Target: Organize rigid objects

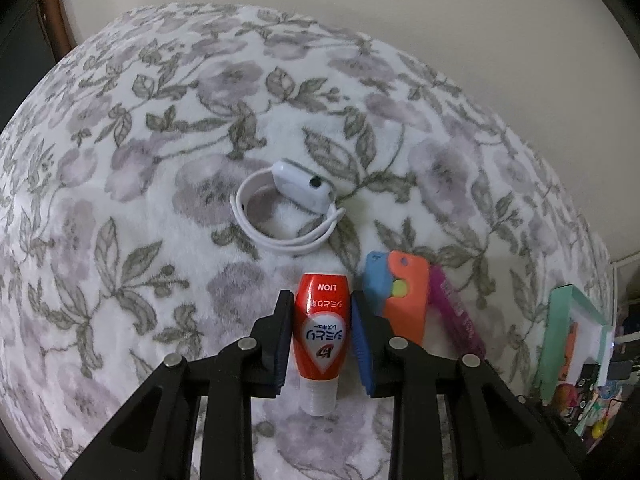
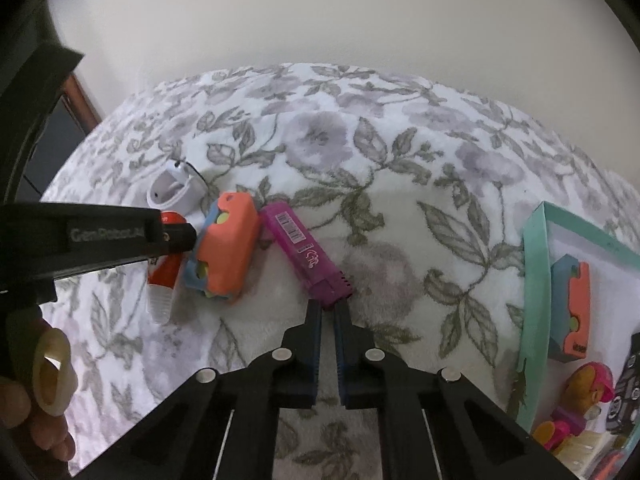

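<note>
The mint-green tray (image 2: 534,280) is cut off at the right edge, its toys only partly seen. The left claw (image 1: 320,316) is clamped on a red tube (image 1: 321,332) with a white cap, lying on the flowered blanket (image 1: 160,160). The right claw (image 2: 328,312) is pressed together just at the end of the purple stapler (image 2: 304,252), nothing between its fingers. An orange and blue block (image 2: 224,248) lies between tube and stapler

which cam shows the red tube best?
Left wrist: the red tube lies centred between the left gripper fingers, label and white cap fully visible. Right wrist shows only part of it, mostly hidden behind that gripper's finger.
</note>
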Available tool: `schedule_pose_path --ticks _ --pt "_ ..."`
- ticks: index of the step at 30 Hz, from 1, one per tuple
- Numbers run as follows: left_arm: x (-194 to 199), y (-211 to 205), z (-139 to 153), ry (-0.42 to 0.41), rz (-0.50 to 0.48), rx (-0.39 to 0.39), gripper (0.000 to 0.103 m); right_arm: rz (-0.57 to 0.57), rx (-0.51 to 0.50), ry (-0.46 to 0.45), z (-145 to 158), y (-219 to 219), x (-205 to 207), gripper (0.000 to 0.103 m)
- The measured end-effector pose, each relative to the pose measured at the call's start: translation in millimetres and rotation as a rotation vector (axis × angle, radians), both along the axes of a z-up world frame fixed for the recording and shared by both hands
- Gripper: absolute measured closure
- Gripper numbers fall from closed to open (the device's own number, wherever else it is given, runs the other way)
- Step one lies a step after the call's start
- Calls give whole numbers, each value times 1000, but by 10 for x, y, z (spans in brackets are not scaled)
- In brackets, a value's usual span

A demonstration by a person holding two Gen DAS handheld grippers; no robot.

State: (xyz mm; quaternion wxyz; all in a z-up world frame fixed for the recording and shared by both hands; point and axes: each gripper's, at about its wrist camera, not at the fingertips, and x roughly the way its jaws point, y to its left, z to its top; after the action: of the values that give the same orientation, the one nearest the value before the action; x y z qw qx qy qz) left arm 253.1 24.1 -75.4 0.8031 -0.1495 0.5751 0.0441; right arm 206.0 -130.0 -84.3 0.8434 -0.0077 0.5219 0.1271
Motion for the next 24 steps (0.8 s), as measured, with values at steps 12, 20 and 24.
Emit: schedule_pose_path --ticks 12,20,24 --pt "-63 -23 453 -110 -14 -17 74 -24 154 -16 241 -242 32 103" --pt "-77 -82 700 -169 -33 -20 74 -19 172 -25 335 -329 38 103" --pt "-81 -108 688 -165 -38 -18 76 -8 154 -29 282 -288 30 103"
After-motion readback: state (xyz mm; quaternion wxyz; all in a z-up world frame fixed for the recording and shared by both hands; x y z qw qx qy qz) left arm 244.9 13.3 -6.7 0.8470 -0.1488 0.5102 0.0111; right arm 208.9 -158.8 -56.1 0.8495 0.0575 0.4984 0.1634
